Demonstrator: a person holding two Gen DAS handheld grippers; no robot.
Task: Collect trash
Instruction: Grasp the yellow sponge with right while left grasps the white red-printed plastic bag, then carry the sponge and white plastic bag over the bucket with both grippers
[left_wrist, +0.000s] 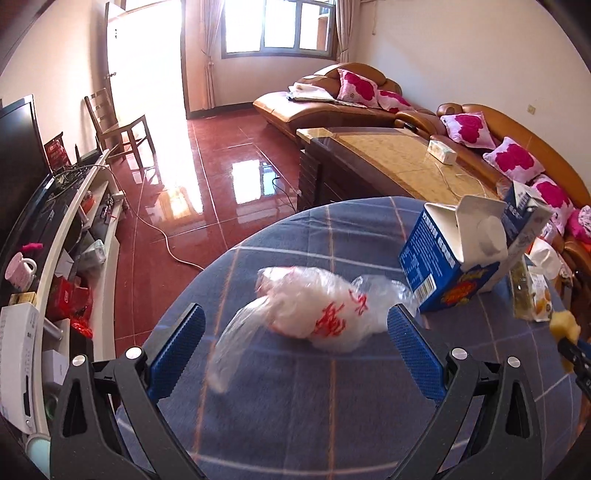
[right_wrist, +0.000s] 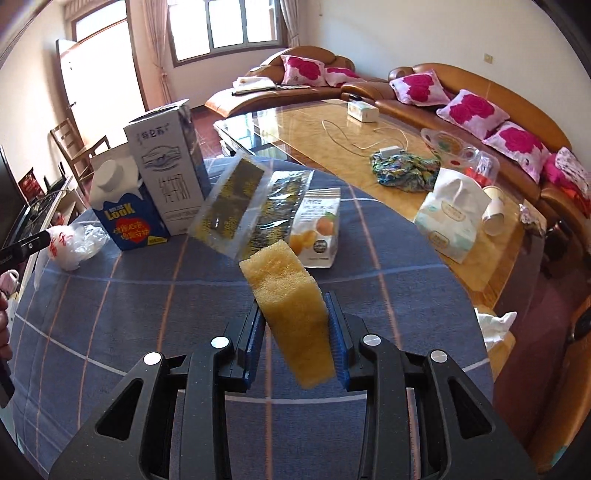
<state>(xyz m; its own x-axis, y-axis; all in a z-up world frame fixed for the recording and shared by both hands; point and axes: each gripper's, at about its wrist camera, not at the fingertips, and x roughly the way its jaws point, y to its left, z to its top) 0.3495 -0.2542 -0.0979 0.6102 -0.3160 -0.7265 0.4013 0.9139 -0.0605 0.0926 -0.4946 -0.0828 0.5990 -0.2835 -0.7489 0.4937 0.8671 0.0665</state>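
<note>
A crumpled clear plastic bag (left_wrist: 314, 308) with red print lies on the blue checked tablecloth (left_wrist: 280, 406). My left gripper (left_wrist: 295, 332) is open, its blue pads on either side of the bag, not pressing it. A yellow foam sponge (right_wrist: 291, 314) stands tilted in my right gripper (right_wrist: 295, 317), which is shut on it above the cloth. The sponge (left_wrist: 563, 325) also peeks in at the left wrist view's right edge. Behind stand a blue carton (right_wrist: 125, 210), a tall grey-white milk carton (right_wrist: 170, 173), yellow-black wrappers (right_wrist: 236, 206) and a snack pouch (right_wrist: 317, 229). The plastic bag (right_wrist: 74, 243) lies at the far left.
The coffee table (right_wrist: 332, 122) behind holds a tissue pack (right_wrist: 450, 218), paper cups (right_wrist: 493, 212), a cloth bundle (right_wrist: 402, 166) and a white box (right_wrist: 362, 110). An orange sofa (right_wrist: 480, 88) lines the wall. A TV stand (left_wrist: 74, 236) and red tiled floor (left_wrist: 207, 166) lie left.
</note>
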